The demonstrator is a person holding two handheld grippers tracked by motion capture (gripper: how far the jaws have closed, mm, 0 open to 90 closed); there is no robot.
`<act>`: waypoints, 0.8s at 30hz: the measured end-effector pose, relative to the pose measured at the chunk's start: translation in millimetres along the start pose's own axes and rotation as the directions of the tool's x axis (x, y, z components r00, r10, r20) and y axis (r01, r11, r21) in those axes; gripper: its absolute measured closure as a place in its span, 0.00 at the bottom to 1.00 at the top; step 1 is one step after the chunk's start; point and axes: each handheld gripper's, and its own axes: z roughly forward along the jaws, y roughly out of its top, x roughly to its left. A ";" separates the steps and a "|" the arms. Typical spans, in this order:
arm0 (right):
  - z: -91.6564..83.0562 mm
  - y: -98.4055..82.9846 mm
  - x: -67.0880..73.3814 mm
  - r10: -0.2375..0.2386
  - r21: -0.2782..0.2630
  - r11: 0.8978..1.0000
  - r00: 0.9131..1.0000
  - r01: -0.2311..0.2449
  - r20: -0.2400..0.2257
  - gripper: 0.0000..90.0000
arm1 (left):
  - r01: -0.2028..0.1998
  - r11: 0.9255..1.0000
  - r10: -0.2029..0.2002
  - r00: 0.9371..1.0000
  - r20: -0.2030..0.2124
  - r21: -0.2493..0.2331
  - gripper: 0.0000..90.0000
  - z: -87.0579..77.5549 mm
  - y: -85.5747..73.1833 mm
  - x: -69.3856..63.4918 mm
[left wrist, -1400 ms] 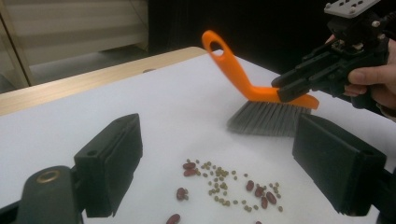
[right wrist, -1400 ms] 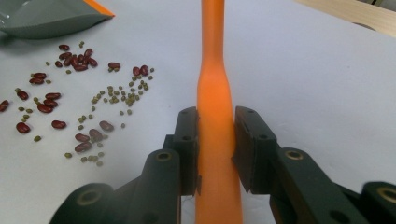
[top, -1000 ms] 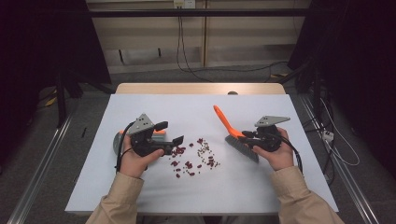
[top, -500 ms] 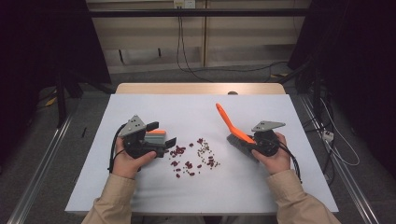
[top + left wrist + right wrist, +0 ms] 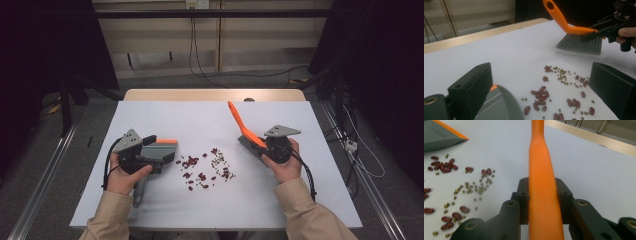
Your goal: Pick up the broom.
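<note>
Your right gripper (image 5: 544,202) has its jaws clamped on the flat orange handle of the brush (image 5: 243,128), one pad pressing on each side of it. In the high view the handle slants up and away from your right hand (image 5: 285,162) toward the far side of the table, and the grey bristles hang just off the sheet beside the gripper's nose. The left gripper view shows those bristles hovering above the white surface, beyond the far edge of the spill.

Your left gripper (image 5: 541,92) stands with its jaws spread wide; they have just been opening, and nothing is pinched between them. The grey dustpan (image 5: 162,149), with its orange front lip, lies on the table right under and beside that gripper, its mouth facing the spill; from these views you cannot tell whether the gripper touches it.

Between your two hands lies the scatter: dark red kidney beans (image 5: 192,162) nearer the dustpan, and small green beans (image 5: 218,161) mixed in toward the brush side, all loose on the white table cover (image 5: 165,112).
</note>
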 end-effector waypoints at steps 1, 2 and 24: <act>1.7 1.7 0.0 0.004 -0.014 1.000 1.000 -0.004 0.001 0.79 | 0.000 1.000 0.000 1.000 0.000 -0.002 0.06 -1.6 -0.5 0.8; 3.6 3.7 0.3 0.007 -0.021 1.000 1.000 -0.007 0.002 0.79 | -0.002 1.000 0.002 1.000 -0.003 -0.003 0.06 -3.0 -0.9 1.7; 66.8 41.2 11.5 -0.118 -0.083 0.990 0.987 0.110 -0.107 0.79 | 0.019 1.000 -0.018 0.999 -0.034 0.015 0.06 -17.1 -13.8 13.5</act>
